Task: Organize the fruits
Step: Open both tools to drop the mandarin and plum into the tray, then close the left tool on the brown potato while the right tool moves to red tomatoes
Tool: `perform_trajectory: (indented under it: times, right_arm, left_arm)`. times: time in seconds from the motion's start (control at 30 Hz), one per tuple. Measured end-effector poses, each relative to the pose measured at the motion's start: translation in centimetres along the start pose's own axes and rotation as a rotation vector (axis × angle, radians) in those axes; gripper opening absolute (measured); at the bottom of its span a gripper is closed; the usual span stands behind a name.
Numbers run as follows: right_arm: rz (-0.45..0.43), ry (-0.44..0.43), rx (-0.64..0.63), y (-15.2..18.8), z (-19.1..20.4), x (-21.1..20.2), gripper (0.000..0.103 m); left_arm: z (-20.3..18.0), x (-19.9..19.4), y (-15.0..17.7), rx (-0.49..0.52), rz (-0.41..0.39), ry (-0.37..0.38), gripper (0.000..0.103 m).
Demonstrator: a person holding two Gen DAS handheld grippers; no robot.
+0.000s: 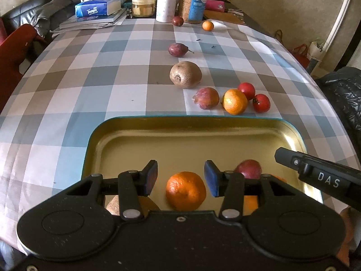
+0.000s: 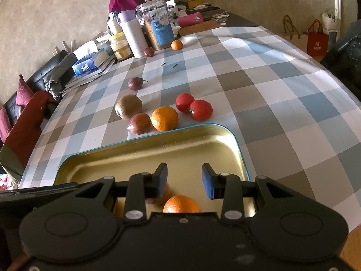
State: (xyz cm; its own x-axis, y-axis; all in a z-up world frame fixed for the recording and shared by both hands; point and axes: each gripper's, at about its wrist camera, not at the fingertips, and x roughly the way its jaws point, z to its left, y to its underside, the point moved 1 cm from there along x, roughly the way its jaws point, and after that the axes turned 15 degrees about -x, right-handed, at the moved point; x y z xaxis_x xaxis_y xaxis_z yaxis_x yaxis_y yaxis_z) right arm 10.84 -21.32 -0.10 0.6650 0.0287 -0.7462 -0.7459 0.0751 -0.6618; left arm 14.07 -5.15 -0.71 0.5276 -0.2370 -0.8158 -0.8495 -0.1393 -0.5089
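Note:
A gold tin tray (image 1: 140, 140) with a teal rim lies on the checked tablecloth right below both grippers. My left gripper (image 1: 180, 177) is open above a mandarin (image 1: 186, 190) that rests in the tray, and the pads stand clear of it. A purple passion fruit (image 1: 248, 169) and other fruit, partly hidden by the fingers, also lie inside. My right gripper (image 2: 184, 180) is open and holds nothing, with a mandarin (image 2: 180, 204) in the tray beneath it. Beyond the tray sit a kiwi (image 1: 185, 74), a passion fruit (image 1: 206, 97), a mandarin (image 1: 235, 101) and two tomatoes (image 1: 261, 103).
Farther back lie a passion fruit (image 1: 177, 49), another dark fruit (image 1: 178, 21) and a small mandarin (image 1: 207, 25). A tissue box (image 1: 97, 9), jars, a white bottle (image 1: 165, 0) and books crowd the far end. A dark sofa (image 2: 45, 74) runs along the left, and bags stand on the floor at the right.

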Motion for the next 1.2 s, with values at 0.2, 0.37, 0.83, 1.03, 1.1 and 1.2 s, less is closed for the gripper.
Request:
perform_trajectory:
  times: [0.2, 0.37, 0.83, 1.03, 1.1, 1.2]
  right_arm:
    - [0.017, -0.003, 0.006, -0.6, -0.1, 0.3, 0.037]
    - [0.026, 0.006, 0.011, -1.7, -0.2, 0.7, 0.037]
    - [0.111, 0.027, 0.100, -7.2, -1.6, 4.5, 0.037]
    - [0.120, 0.077, 0.141, -9.7, -2.2, 6.4, 0.037]
    - [0.124, 0.077, 0.161, -10.4, -2.4, 6.9, 0.037]
    - [0.124, 0.092, 0.187, -11.4, -2.5, 7.8, 0.037]
  left_arm:
    - [0.2, 0.2, -0.6, -0.005, 0.003, -0.009, 0.054]
    - [0.2, 0.3, -1.7, 0.001, -0.008, -0.032, 0.055]
    - [-0.1, 1.4, -7.0, -0.011, -0.063, -0.070, 0.061]
    - [-1.2, 2.8, -9.2, 0.002, -0.084, -0.101, 0.062]
    - [-1.5, 3.5, -10.0, -0.006, -0.086, -0.108, 0.062]
    - [-1.9, 4.3, -10.9, -0.019, -0.081, -0.108, 0.062]
